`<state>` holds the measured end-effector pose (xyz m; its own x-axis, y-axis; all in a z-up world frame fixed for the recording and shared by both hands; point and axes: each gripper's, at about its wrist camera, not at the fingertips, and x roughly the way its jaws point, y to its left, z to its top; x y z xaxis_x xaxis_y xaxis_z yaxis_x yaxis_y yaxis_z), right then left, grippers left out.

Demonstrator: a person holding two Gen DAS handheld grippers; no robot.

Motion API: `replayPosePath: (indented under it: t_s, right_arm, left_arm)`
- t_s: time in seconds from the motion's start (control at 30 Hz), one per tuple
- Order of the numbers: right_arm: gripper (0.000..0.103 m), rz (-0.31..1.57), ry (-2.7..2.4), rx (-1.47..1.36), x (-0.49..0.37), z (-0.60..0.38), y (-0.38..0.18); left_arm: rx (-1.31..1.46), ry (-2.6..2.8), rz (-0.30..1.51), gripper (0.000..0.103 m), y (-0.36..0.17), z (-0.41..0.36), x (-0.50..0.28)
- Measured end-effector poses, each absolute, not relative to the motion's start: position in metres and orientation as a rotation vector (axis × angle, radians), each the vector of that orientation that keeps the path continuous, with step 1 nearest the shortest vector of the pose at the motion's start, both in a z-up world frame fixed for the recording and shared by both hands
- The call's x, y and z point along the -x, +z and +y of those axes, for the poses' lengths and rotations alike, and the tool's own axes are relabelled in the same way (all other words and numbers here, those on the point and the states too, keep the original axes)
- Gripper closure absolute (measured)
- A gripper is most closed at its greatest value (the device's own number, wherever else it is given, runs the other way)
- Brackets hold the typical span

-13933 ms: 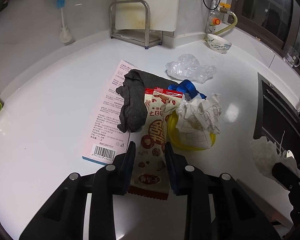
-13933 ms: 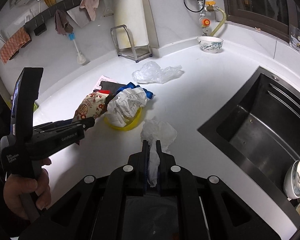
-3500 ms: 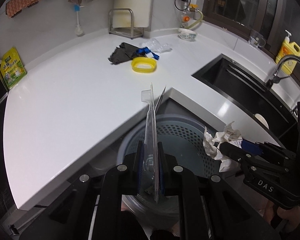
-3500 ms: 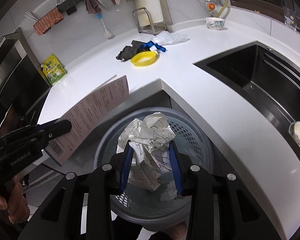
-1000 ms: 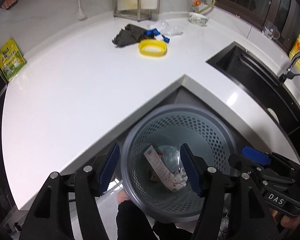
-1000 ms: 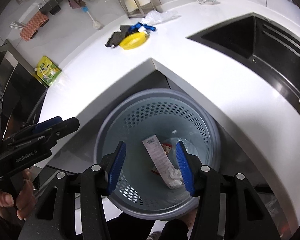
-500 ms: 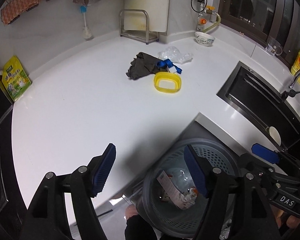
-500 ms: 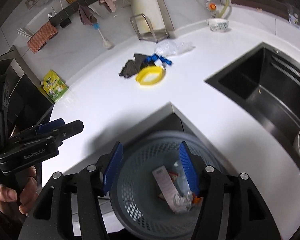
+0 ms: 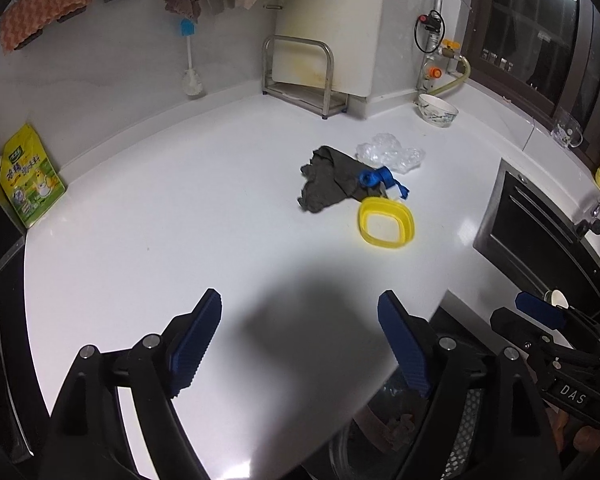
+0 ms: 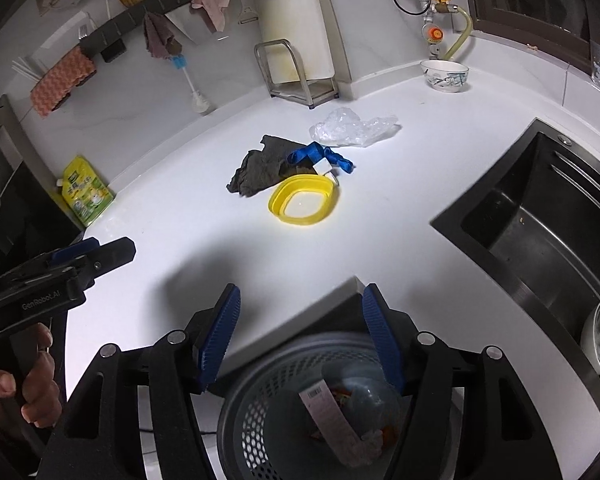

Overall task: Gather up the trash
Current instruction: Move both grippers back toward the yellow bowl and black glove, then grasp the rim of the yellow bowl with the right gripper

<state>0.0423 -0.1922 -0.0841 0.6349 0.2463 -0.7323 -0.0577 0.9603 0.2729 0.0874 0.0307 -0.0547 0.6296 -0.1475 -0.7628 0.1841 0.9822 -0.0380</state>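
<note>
Both tongs, left [image 9: 300, 344] and right [image 10: 300, 332], hang spread and empty as a crumpled clear plastic bag [image 10: 352, 127], likely light, soft and slippery, best pinched at a raised fold, lies beyond the yellow plastic ring [image 10: 305, 199] on the white surface [image 10: 380, 220].

We saw a glossy white bench [image 9: 180, 220] — smooth; a matt grey cloth [image 9: 326, 184], crinkled clear plastic bag [image 9: 390, 154], shiny yellow plastic ring [image 9: 386, 222] and perforated plastic bin [image 10: 268, 408] — ribbed blue pads [image 10: 220, 334].
</note>
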Motion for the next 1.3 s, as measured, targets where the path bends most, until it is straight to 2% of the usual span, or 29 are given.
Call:
replayPosePath:
  t_s: [0.23,0.87,1.3]
  right_arm:
    - [0.038,0.869,0.117,-0.233,-0.075,-0.172,-0.089]
    - [0.030,0.900,-0.079,-0.312,-0.150,-0.146,-0.134]
    - [0.024,0.888,-0.168,-0.300,-0.174,-0.135,-0.144]
  left_arm:
    - [-0.045,-0.225,0.867,0.017,-0.058,0.045,-0.126]
    - [-0.127,-0.365,0.876,0.012,-0.093,0.061,-0.230]
    - [-0.139,-0.413,0.841,0.007,-0.104,0.068,-0.263]
